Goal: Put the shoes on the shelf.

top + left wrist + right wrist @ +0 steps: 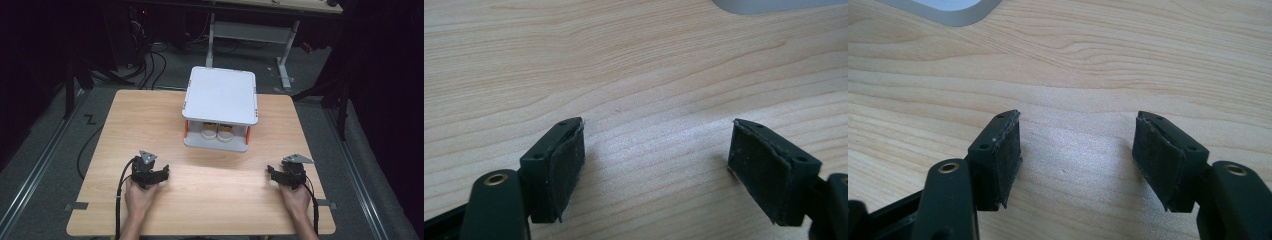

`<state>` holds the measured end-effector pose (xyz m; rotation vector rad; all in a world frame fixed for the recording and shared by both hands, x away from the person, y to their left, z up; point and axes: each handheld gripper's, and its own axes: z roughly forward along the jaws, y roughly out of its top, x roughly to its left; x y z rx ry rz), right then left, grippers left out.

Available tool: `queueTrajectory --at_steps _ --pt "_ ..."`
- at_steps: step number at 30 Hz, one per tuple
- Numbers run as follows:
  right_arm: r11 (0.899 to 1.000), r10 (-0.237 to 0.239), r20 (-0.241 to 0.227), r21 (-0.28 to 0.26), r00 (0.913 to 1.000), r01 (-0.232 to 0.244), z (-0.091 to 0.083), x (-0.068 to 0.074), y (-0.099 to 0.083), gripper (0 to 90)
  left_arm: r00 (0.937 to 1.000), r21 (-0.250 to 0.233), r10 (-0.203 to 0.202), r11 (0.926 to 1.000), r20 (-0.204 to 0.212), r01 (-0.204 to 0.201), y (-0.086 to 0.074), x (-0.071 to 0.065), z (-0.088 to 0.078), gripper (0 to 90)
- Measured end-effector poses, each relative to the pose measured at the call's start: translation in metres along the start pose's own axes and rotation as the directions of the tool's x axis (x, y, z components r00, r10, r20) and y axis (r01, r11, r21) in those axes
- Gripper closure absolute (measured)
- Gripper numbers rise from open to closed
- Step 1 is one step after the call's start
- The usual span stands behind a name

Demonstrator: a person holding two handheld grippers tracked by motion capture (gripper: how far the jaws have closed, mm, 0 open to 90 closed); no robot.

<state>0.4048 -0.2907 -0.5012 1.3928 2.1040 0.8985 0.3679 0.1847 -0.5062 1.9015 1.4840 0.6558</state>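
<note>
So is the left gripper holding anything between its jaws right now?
No, the left gripper is open, with only bare wooden table between its pads.

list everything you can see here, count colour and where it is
table: 1, light wood, fills the middle of the high view
two-level stand: 1, white-grey top and base with orange posts at the corners, at the table's far middle
round things: 2, pale tan, side by side on the stand's lower level, under its top
second table: 1, pale frame and legs, on the floor behind
cables: several, black, on the dark floor at the back left
left gripper: 1, black with a grey plate, near left of the table, jaws open and empty
right gripper: 1, black with a grey plate, near right, jaws open and empty
hands: 2, at the near edge, one behind each gripper
</note>
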Motion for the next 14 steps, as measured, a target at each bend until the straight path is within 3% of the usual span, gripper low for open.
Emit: queueTrajectory --at_steps 12,14 --pt "1.0 0.0 0.0 0.0 1.0 0.0 0.0002 -0.0001 0.0001 35.7 1.0 -0.001 -0.008 1.0 0.005 0.008 0.0 0.0001 0.0 22.5" --pt "1.0 0.001 0.0 0.0 1.0 -0.001 0.0002 0.0 0.0001 35.6 0.9997 0.001 -0.017 0.9999 0.016 0.017 0.0003 -0.0002 0.0004 19.3"
